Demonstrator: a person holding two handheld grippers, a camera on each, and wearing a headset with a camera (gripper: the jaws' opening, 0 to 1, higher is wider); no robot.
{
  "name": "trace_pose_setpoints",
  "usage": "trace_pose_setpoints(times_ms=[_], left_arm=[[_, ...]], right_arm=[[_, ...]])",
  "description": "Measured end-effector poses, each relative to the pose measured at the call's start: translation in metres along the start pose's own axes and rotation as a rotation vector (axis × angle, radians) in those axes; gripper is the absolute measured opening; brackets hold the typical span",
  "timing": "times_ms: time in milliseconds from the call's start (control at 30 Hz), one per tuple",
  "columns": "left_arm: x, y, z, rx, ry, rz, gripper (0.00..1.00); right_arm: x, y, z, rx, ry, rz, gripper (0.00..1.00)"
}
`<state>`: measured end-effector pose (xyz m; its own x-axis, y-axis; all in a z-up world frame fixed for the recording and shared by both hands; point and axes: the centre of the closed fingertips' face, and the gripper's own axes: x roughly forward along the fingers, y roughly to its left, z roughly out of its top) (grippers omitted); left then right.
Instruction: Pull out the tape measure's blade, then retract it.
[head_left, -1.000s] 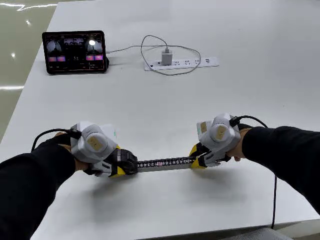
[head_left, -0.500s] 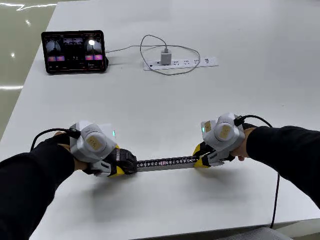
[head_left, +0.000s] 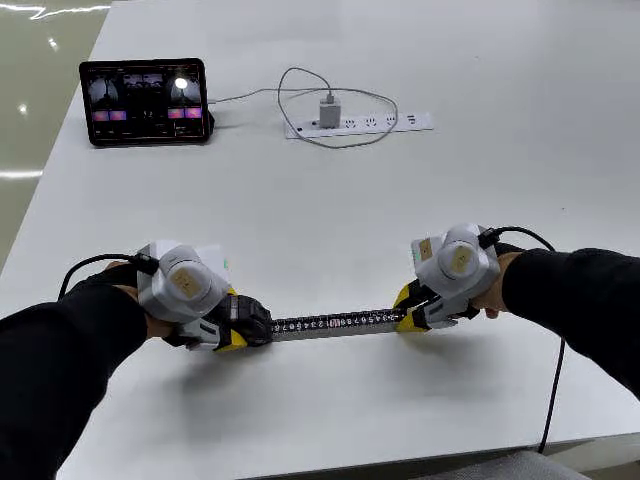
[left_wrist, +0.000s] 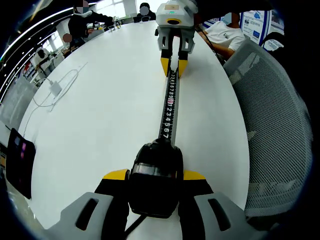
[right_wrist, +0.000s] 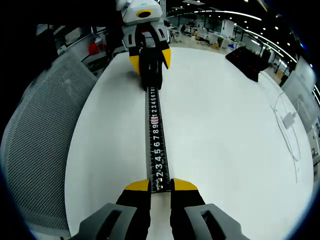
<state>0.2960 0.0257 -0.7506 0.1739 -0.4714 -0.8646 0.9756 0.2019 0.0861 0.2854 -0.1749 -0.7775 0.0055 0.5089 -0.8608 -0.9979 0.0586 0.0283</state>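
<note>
Partly drawn: 1 blade stretched between 2 grippers

Farthest left in the head view, 1 tablet (head_left: 145, 100) sat at the back of the white table (head_left: 320, 220), its screen lit. A white cable (head_left: 300, 85) looped from it toward 1 charger (head_left: 331, 110), which was plugged into 1 power strip (head_left: 365, 123) further right. All of these lay well apart from the work, with bare tabletop between them and the near edge.

Near that edge, the left gripper (head_left: 240, 322) was clamped on the black case (head_left: 252, 320) of the 1 tape measure. Its own view showed the case (left_wrist: 156, 175) pinched between the 2 yellow-tipped jaws of the left gripper (left_wrist: 155, 175). From the case the blade (head_left: 335, 322) ran straight to the right, lying low along the table with its printed numbers facing up. The right gripper (head_left: 404, 312) held the blade's far end. In its own view the 2 jaws of the right gripper (right_wrist: 160, 186) were closed against the edges of the blade (right_wrist: 155, 135), right at the lowest numbers.

Each gripper view looked along the blade to the other gripper. Beside the table's edge stood 1 grey mesh chair (left_wrist: 280, 125), also seen from the right gripper (right_wrist: 35, 140).
</note>
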Motion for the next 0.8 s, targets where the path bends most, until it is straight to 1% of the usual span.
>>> trace_pose_setpoints(times_ms=[800], left_arm=[[0.000,0.000,0.000,0.000,0.000,0.003,0.32]], right_arm=[[-0.011,-0.002,-0.020,0.015,0.021,-0.009,0.10]])
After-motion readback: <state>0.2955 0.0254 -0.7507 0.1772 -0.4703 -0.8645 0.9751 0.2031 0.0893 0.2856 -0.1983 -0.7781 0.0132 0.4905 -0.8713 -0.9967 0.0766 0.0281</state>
